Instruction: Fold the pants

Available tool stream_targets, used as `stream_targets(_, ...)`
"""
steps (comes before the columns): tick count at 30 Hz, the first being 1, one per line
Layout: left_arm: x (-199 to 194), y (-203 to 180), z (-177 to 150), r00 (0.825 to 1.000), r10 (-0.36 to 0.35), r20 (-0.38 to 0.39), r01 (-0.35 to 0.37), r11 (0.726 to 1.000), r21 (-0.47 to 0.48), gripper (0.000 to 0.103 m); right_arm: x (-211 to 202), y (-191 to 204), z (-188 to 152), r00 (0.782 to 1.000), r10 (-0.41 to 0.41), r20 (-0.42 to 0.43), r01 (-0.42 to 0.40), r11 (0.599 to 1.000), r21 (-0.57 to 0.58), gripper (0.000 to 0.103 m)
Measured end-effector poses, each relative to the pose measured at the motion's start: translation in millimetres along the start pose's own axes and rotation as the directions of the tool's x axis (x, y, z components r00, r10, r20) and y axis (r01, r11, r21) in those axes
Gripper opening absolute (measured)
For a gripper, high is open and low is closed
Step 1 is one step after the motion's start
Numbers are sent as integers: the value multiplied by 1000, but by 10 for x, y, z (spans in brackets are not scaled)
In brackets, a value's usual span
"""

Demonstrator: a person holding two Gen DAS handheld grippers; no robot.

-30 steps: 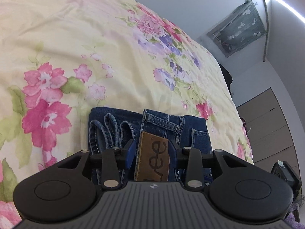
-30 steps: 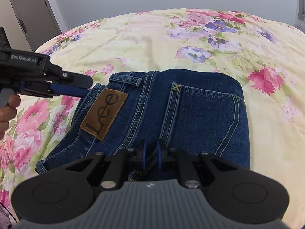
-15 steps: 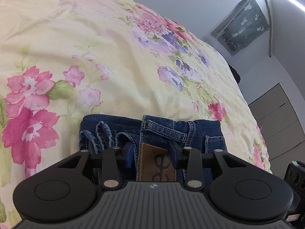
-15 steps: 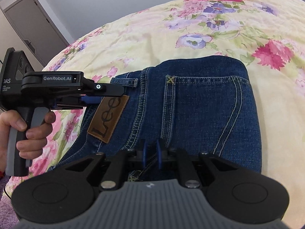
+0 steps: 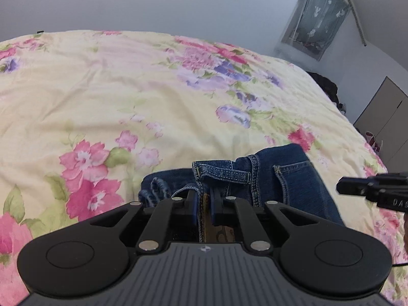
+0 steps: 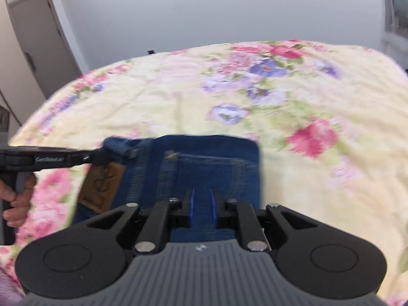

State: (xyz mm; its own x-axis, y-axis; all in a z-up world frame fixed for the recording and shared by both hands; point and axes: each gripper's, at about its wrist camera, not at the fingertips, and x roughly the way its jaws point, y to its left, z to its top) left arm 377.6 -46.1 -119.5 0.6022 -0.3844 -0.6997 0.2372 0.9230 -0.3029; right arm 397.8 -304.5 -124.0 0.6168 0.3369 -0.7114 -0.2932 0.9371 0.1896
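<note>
**Both grippers clamped on folded jeans at near edge of bed**

Left gripper (image 5: 203, 205): jaws have just been closing, now pinched on the waistband of the jeans (image 5: 288, 186), right at the brown leather patch (image 5: 219, 230), which sits between the blue pads. Denim bunches at 12 o'clock from the fingertips; belt loop (image 5: 221, 172) and waistband stitching just beyond. Frayed hem folds (image 5: 155, 188) at 10 o'clock, touching the left finger. Back pocket at 2 o'clock.

Right gripper (image 6: 202, 207): jaws nearly together, a thin fold of denim between the blue pads, clamped on the near edge of the jeans (image 6: 204, 160). Frame is motion-blurred. The folded jeans run from the fingertips up to 12 o'clock. Leather patch (image 6: 103, 183) at 9–10 o'clock. The left gripper (image 6: 98, 156) comes in from 9 o'clock, tip on the waistband corner beside the patch; a hand (image 6: 15, 201) grips its handle at the left edge.

In the left view the right gripper's black body (image 5: 372, 191) shows at 3 o'clock, near the jeans' right side.

Jeans lie on a yellow floral bedspread (image 5: 127, 97), near its front edge. Beyond: grey wall, door (image 6: 38, 40) at 10 o'clock in the right view, cabinet (image 5: 385, 125) and a hanging cloth (image 5: 313, 28) at 1–2 o'clock in the left view.
</note>
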Motion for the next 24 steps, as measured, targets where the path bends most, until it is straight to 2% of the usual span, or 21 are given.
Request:
stream_targets(4, 238, 161, -53, 997, 2, -79, -4, 999, -35, 11, 219, -98, 87, 997, -80, -18, 79, 996, -52, 9)
stream_targets(10, 356, 214, -29, 990, -18, -142, 19, 1000, 7, 13, 692, -223, 66, 994, -75, -81, 75, 997, 1, 10)
stream_targets(13, 383, 182, -28, 988, -11, -157, 17, 999, 36, 14, 869, -354, -39, 994, -45, -104, 55, 994, 94, 10)
stream_targets(16, 377, 108, 24, 983, 24, -184, -10, 997, 77, 21, 881, -350, -74, 994, -48, -94, 57, 993, 99, 9)
stream_targets(19, 286, 91, 128, 974, 39, -222, -29, 998, 48, 26, 837, -199, -19, 990, -104, -100, 108, 993, 37, 9)
stream_targets(22, 29, -12, 158, 977, 89, -192, -70, 992, 104, 26, 698, -56, 9, 983, -167, -82, 167, 986, -9, 10)
stream_targets(24, -133, -63, 137, 978, 78, -194, -50, 988, 147, 26, 554, -4, -16, 985, -165, -54, 165, 986, -10, 14)
